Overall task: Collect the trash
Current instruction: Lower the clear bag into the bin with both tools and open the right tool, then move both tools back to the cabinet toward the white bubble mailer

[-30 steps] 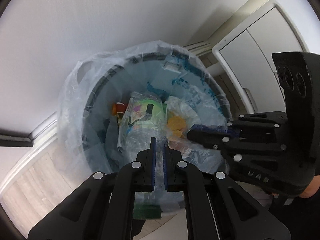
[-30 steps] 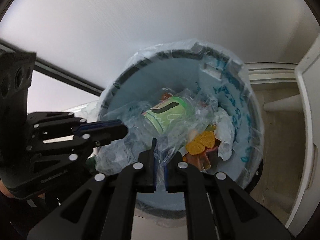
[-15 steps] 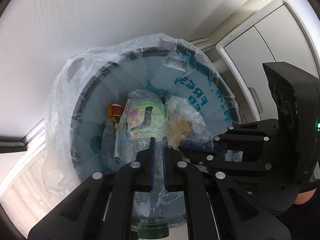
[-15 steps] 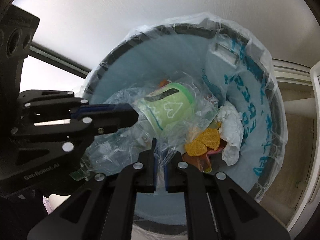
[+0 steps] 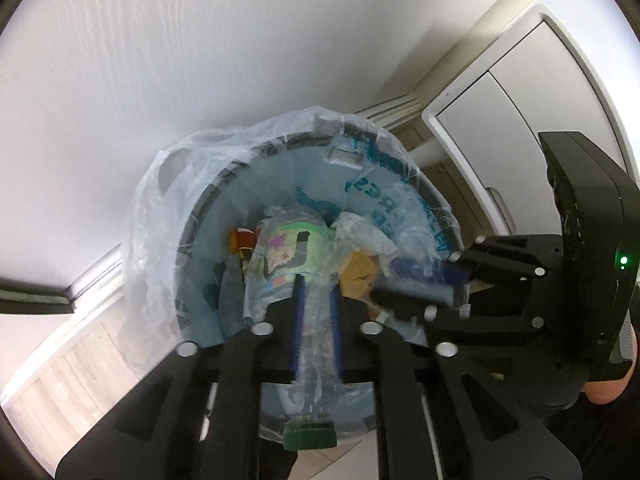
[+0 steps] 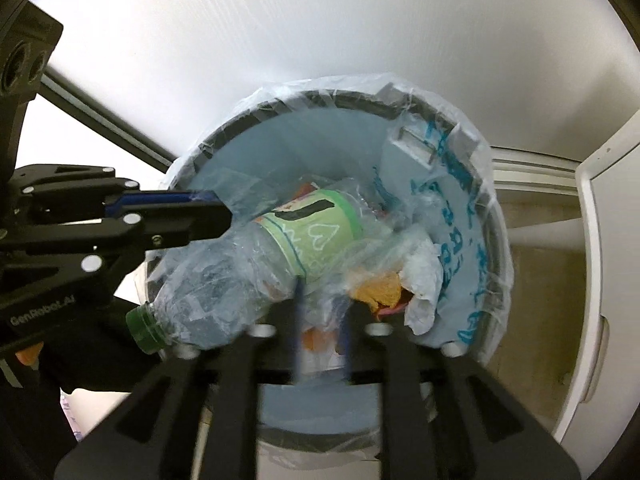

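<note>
I am letting go of one crushed bottle [image 6: 256, 272] over the bin [image 6: 502, 216]. My left jaws [image 5: 316, 300] are opening just a little, and the clear body of the bottle is sitting between them. My right jaws [image 6: 320, 312] are opening wider, with crinkly clear plastic between them, though I cannot tell if it is touching the pads.

The bottle is lying across the near edge of the bin. Its green cap [image 6: 145, 329] is sticking out over the near-left rim, and its green label end is pointing into the middle. So it is not all the way in yet.

I think the job is well along, because the bin is already holding trash. It has one bag [image 5: 160, 216] lining it. Inside I am counting one white crumpled wad [image 6: 424, 276] by the right wall, one orange lump [image 6: 380, 290] beside it, and one red and orange bit [image 5: 242, 240] by the left wall.

What is left is for the bottle to drop in. I cannot see any other trash outside the bin.
</note>
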Tool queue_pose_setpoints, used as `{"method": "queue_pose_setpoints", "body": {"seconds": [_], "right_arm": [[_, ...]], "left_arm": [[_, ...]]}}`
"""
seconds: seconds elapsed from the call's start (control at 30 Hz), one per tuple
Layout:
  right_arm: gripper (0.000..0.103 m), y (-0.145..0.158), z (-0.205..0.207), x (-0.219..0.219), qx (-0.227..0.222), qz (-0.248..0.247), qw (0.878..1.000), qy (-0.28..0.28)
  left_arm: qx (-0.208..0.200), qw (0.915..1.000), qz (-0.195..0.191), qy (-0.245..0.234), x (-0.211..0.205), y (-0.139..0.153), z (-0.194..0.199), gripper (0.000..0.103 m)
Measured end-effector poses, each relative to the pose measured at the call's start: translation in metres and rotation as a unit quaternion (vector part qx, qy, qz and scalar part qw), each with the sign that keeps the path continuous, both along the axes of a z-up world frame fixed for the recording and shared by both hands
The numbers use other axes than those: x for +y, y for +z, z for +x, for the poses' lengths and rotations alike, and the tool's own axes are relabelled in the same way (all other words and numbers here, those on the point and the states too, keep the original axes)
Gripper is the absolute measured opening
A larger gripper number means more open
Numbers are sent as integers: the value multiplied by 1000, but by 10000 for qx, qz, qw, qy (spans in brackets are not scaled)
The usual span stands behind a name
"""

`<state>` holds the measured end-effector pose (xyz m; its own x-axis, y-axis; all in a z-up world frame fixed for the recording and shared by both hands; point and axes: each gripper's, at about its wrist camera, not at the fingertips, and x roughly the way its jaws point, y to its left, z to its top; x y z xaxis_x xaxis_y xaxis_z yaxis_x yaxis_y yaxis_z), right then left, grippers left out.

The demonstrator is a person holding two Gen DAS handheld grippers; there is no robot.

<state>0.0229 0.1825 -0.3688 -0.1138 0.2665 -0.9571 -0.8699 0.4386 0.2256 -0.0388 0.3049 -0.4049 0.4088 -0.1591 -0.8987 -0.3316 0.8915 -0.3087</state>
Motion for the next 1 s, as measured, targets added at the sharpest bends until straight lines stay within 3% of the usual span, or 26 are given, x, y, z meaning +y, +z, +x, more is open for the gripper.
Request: {"method": "queue_pose_setpoints", "body": {"seconds": [0.03,0.13,0.27,0.3,0.33,0.47,0.8,1.0], "right_arm": [[55,3,-1,-1,-20,30,10000,-18],[60,13,-5,-4,-74,73,9999,-9],[85,25,-6,-9,-131,136,9998,-31],[87,29,-8,-10,-143,156,9998,-29],[88,34,-9,-13,-164,193,9997,-24],[88,52,-4,-17,-240,304,9992,-65],[88,145,13,-55,-522,953,9925,-553],[88,203,26,-99,-765,1555,9790,-1077]], "left_arm": [[-9,10000,29,12,0,2,-1,20],[-46,9998,168,37,2,10,-4,33],[-180,9989,387,168,4,23,-7,55],[-210,9987,415,187,3,24,-7,60],[-241,9983,491,210,3,29,-8,66],[-348,9972,622,207,-1,44,-10,76],[-720,9931,899,231,-16,99,-19,81],[-1285,9847,1168,134,-37,158,-14,89]]}}
